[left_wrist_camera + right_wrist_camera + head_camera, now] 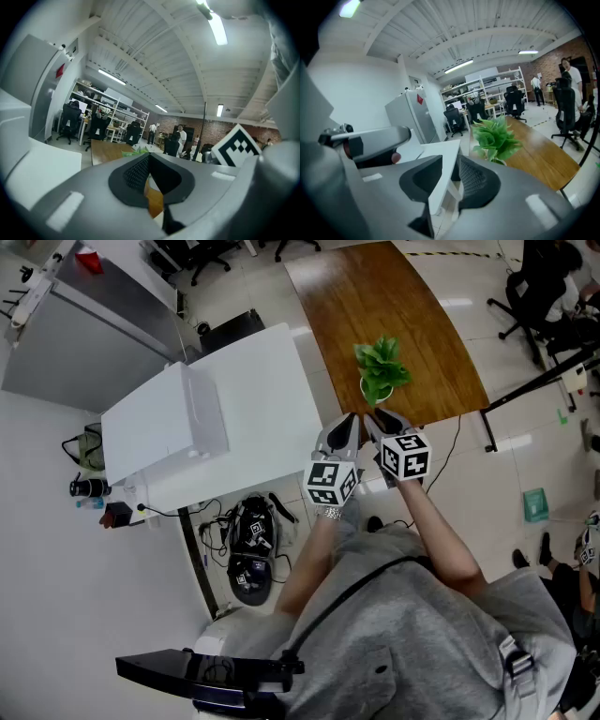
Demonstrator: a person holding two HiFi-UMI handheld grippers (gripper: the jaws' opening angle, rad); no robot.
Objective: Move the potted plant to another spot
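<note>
A small potted plant (pixel 380 371) with bright green leaves in a white pot stands near the front edge of the brown wooden table (pixel 375 306). Both hand-held grippers hover side by side just short of it, off the table's edge. The left gripper (pixel 349 420) points at the pot's left side and the right gripper (pixel 382 415) sits directly in front of it. In the right gripper view the plant (pixel 496 136) rises just beyond the jaws (pixel 452 187), which stand a slit apart with nothing between them. The left gripper (pixel 152 187) shows a similar narrow gap, with leaves (pixel 136 150) peeking above it.
A white table (pixel 253 399) adjoins the wooden one on the left. A grey cabinet (pixel 84 334) stands further left. Black bags and cables (pixel 251 545) lie on the floor beside the person. Office chairs (pixel 539 287) and a black stand (pixel 534 385) are at the right.
</note>
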